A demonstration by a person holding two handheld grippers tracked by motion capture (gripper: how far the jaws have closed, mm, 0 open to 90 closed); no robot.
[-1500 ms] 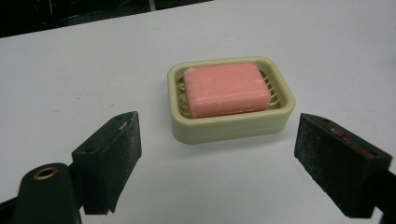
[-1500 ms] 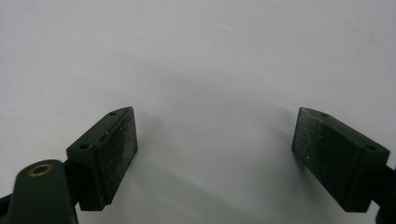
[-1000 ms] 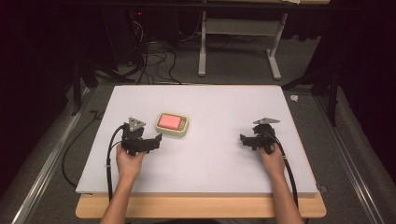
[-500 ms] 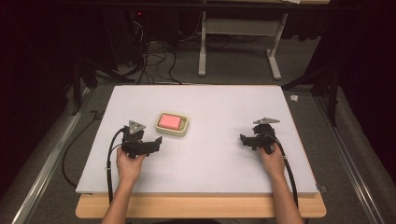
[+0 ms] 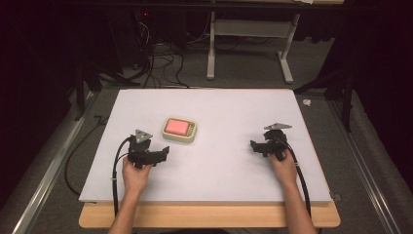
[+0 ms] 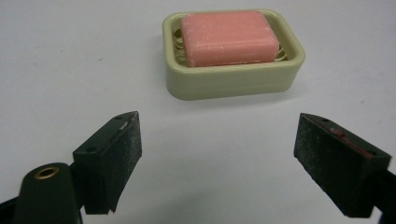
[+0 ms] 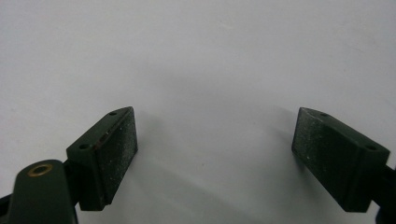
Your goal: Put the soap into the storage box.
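Left hand-held gripper [image 5: 163, 152] sits low over the worktop [image 5: 219, 170] w/ jaws spread wide, nothing between them. Just ahead of it, a bit apart, there's a cream soap dish [image 6: 233, 77] w/ a pink soap bar [image 6: 227, 37] lying flat inside; from the high view the dish is near the middle-left of the white board. Right hand-held gripper [image 5: 254, 145] is way over on the other side, jaws also spread, empty, pointing in toward bare white surface. Cables [image 5: 115, 170] trail back along both forearms.
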